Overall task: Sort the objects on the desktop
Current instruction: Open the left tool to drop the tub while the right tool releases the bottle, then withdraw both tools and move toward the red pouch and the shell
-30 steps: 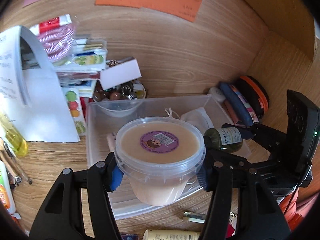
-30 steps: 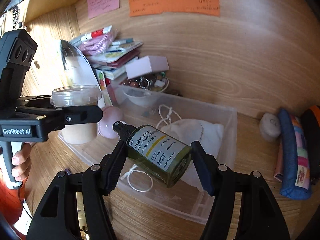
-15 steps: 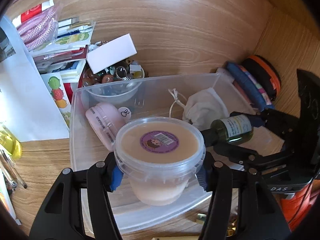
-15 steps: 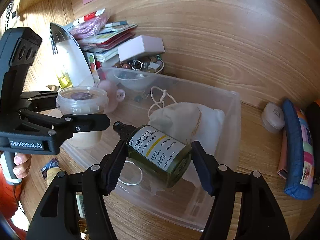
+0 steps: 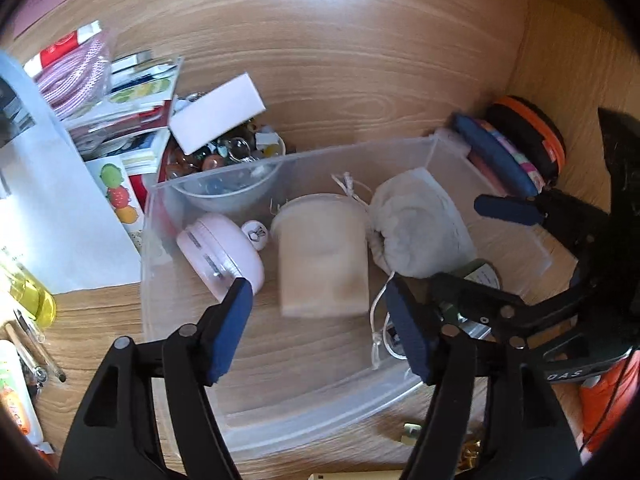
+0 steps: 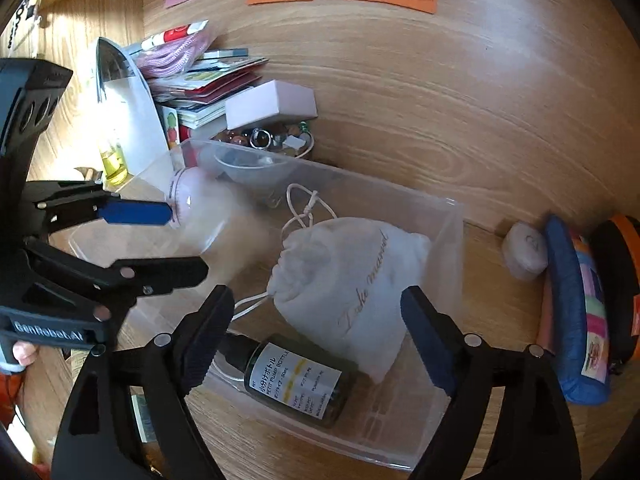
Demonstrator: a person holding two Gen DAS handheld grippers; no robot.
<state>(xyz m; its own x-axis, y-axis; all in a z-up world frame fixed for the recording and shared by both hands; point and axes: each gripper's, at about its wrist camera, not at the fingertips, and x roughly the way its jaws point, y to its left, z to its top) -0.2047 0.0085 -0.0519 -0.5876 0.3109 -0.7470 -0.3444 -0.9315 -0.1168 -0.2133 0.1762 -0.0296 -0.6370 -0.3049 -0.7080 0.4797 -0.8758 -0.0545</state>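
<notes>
Wooden desk (image 5: 360, 80) with clear bin (image 5: 280, 412): both tongs, left (image 5: 320, 332) and right (image 6: 320, 344), gape empty; tub (image 5: 324, 256) at centre, pump bottle (image 6: 296, 384) at bin's 5 o'clock, evidently sorted in.

We read the left wrist view as close above the bin (image 5: 404, 394), looking down and forward past its own fingers (image 5: 230, 330), with the wall at 12 o'clock. The right wrist view sits equally near, facing the same wall across the bin (image 6: 454, 236). Both share the pouch (image 5: 416, 228) (image 6: 352, 280); each shows the other gripper, at 3 o'clock and 9 o'clock.
</notes>
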